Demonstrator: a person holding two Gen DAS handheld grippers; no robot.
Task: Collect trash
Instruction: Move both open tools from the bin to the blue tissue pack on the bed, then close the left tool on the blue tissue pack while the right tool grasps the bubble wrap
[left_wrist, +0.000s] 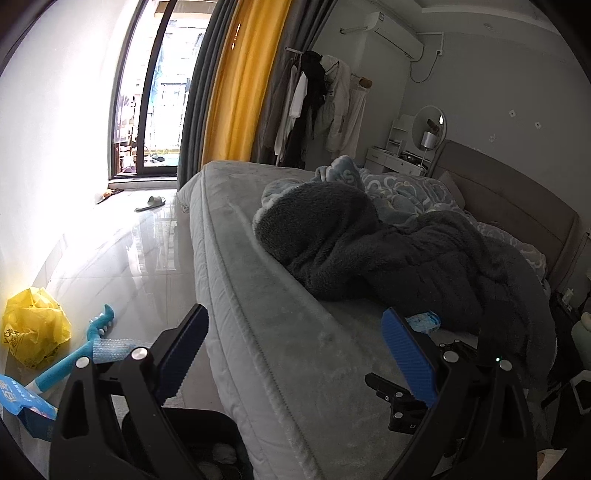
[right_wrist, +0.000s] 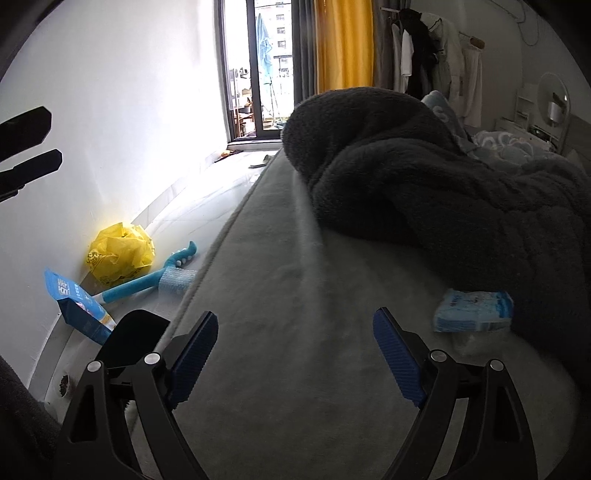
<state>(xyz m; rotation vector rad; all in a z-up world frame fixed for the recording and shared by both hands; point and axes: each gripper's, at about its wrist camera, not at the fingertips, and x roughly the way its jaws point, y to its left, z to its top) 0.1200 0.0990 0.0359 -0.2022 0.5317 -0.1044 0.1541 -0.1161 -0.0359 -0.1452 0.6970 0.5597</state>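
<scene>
A crumpled light-blue wrapper (right_wrist: 474, 311) lies on the grey bed (right_wrist: 288, 288) next to the dark blanket; it also shows in the left wrist view (left_wrist: 424, 320). My right gripper (right_wrist: 295, 328) is open and empty over the bed, the wrapper just right of its right finger. My left gripper (left_wrist: 295, 325) is open and empty above the bed's edge. On the floor by the wall lie a crumpled yellow bag (right_wrist: 120, 253), a piece of bubble wrap (right_wrist: 176, 280) and a blue packet (right_wrist: 75, 306). The yellow bag (left_wrist: 35, 328) also shows in the left wrist view.
A dark fleece blanket (right_wrist: 443, 177) is heaped on the bed. A teal long-handled tool (right_wrist: 147, 275) lies on the glossy tile floor (left_wrist: 122, 251). A slipper (left_wrist: 150, 203) lies near the balcony door. A dark bin (left_wrist: 192, 439) sits below the left gripper.
</scene>
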